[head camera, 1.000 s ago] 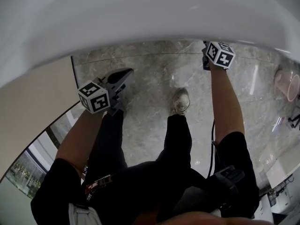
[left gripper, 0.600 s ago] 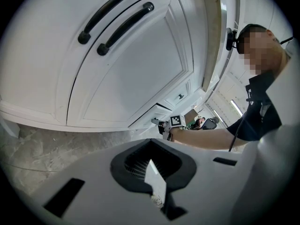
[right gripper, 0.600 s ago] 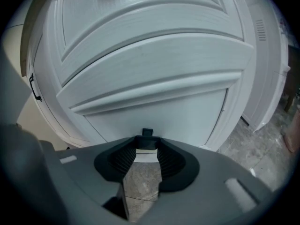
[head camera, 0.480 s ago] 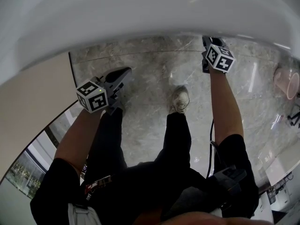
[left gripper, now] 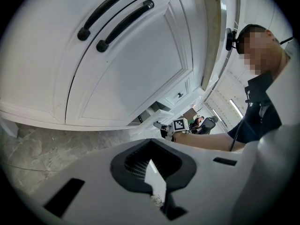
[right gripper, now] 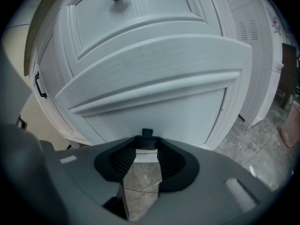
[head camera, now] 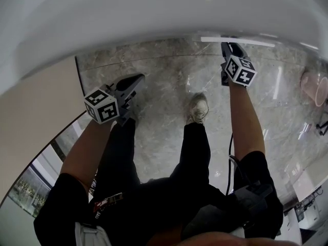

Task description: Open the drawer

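Two grippers: only the right one is at work — the left takes no part.
Right gripper (right gripper: 146,143): clenched on the small black knob (right gripper: 146,133) of the drawer (right gripper: 154,64), a pad on either side of it, with the marble floor (right gripper: 140,182) visible through the gap behind.
Left gripper (left gripper: 151,163): jaws drawn together on nothing, held low in front of the cabinet doors (left gripper: 136,64), well apart from the drawer.
Drawer's place: under the counter (head camera: 154,14), toward its right end. In the head view a thin white strip of the drawer front pokes out past the counter's front edge.
Done: knob grasped and drawer started — part-way out, by the look of it.
Left: the rest of the pull, then letting go of the knob.
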`<state>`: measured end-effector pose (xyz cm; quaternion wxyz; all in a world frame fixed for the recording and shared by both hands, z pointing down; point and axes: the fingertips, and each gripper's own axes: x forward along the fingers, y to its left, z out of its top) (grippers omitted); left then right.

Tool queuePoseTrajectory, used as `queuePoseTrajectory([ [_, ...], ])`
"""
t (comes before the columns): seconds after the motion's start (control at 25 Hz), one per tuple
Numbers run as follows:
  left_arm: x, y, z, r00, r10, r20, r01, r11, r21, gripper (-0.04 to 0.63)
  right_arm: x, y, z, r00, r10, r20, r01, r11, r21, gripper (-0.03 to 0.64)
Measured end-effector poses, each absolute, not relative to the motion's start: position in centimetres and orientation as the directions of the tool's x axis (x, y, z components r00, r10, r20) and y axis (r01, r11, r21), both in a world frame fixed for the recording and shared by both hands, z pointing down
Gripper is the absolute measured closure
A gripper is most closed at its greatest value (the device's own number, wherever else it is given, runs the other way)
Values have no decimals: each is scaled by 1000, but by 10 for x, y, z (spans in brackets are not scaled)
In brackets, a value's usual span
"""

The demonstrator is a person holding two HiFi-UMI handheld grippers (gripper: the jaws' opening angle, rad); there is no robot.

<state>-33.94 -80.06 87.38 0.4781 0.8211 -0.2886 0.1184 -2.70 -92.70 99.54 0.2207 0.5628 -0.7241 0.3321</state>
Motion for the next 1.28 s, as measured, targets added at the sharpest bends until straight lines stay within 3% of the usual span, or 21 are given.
queuePoseTrajectory([
  [1.28,-342,-793,875,809,-359,465,-581,-369,726,597,-16,-837,995,-268,-638,722,-958,95,-271,479],
])
